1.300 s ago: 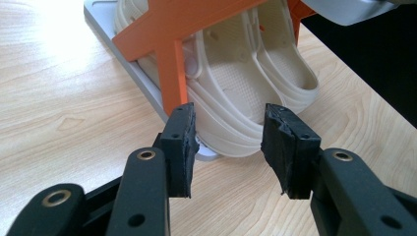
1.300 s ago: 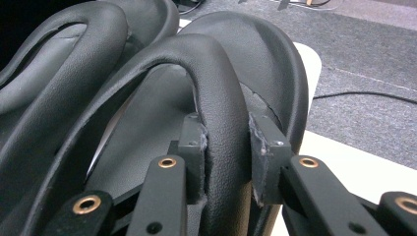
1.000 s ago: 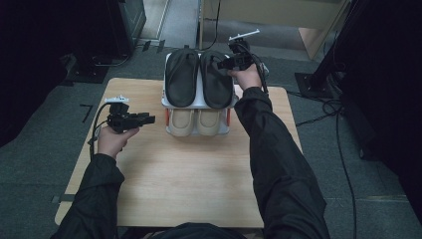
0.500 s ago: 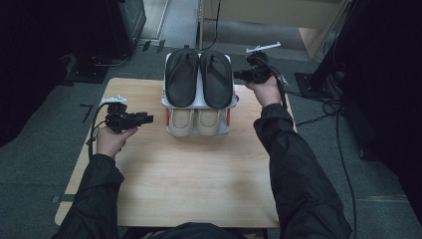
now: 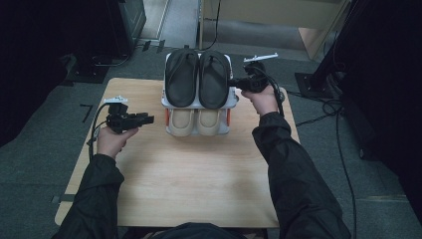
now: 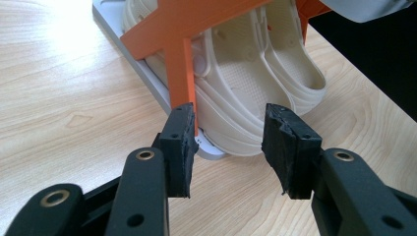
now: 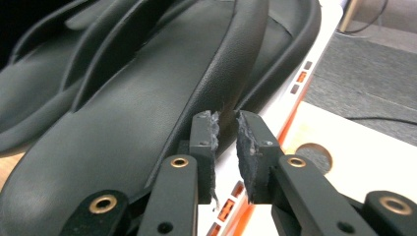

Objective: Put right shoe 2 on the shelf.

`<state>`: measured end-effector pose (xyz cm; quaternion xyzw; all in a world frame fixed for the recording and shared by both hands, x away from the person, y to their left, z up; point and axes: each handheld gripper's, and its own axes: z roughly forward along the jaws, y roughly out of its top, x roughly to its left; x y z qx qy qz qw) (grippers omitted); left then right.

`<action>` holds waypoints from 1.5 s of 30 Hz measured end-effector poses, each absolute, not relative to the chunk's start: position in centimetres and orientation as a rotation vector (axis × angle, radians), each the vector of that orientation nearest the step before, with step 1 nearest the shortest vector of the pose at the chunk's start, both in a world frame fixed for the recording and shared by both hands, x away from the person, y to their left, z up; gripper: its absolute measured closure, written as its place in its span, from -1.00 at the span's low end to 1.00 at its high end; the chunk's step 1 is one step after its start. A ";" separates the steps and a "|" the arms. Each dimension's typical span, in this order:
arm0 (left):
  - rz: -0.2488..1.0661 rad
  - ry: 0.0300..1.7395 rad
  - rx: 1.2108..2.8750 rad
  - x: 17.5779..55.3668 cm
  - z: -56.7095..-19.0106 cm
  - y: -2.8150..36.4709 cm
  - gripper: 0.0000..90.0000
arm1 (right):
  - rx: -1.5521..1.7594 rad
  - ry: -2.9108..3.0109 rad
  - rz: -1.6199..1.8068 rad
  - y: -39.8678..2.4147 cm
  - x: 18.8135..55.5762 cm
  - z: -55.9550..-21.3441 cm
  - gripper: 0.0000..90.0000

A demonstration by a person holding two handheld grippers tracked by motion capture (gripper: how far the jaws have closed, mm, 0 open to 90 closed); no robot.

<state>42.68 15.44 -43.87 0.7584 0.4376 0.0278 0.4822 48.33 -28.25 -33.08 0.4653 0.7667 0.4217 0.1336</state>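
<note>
A two-tier rack (image 5: 232,103) stands at the far middle of the wooden table. Two black slippers (image 5: 198,77) lie on its white upper shelf, and two cream slippers (image 5: 196,121) sit below. My right gripper (image 5: 235,84) is level at the shelf's right edge, pointing left at the right black slipper (image 7: 147,98). Its jaws (image 7: 226,142) have just been opening; a narrow gap shows, with nothing pressed between the pads. My left gripper (image 5: 150,119) hovers left of the rack, open. Its jaws (image 6: 226,147) point at the cream slippers (image 6: 255,93) and an orange rack post (image 6: 181,73).
The table top (image 5: 199,179) lies bare in front of the rack. Cables (image 5: 343,129) trail over the dark floor at the right. A light wooden cabinet (image 5: 278,15) stands behind the table. Beside the rack, the right gripper view has a white panel with a round hole (image 7: 314,155).
My right gripper has come off the top of the right black slipper, moving right and nearer to the shelf's right edge. The left hand has not moved.
</note>
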 end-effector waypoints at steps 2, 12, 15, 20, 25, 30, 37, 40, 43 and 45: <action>0.068 1.066 1.852 42.7 -43.9 15.5 0.22 | 1.325 2.211 1.227 -28.3 48.1 -33.1 0.68; 0.092 1.075 1.864 42.4 -44.1 15.5 0.14 | 1.205 2.146 1.266 -29.9 46.0 -33.6 0.61; 0.087 1.074 1.870 42.2 -44.2 15.3 0.11 | 1.196 2.146 1.271 -30.2 45.2 -33.9 0.58; 0.079 1.074 1.896 41.9 -44.4 15.1 0.01 | 1.200 2.161 1.291 -30.7 44.2 -34.5 0.53; 0.069 1.068 1.892 41.7 -44.4 14.9 -0.06 | 1.191 2.169 1.314 -31.0 42.7 -35.4 0.49; 0.070 1.055 1.895 41.3 -44.4 14.8 -0.09 | 1.183 2.206 1.318 -31.2 41.2 -36.7 0.44; 0.077 1.044 1.912 40.7 -44.4 14.5 -0.14 | 1.193 2.217 1.363 -31.4 39.4 -39.0 0.37; 0.077 1.041 1.915 40.5 -44.5 14.4 -0.15 | 1.194 2.228 1.363 -31.3 38.6 -40.0 0.36; 0.074 1.032 1.929 40.2 -44.5 14.3 -0.16 | 1.195 2.235 1.370 -31.1 37.9 -40.9 0.33; 0.070 1.029 1.935 40.1 -44.5 14.2 -0.17 | 1.203 2.243 1.374 -31.0 37.6 -41.3 0.31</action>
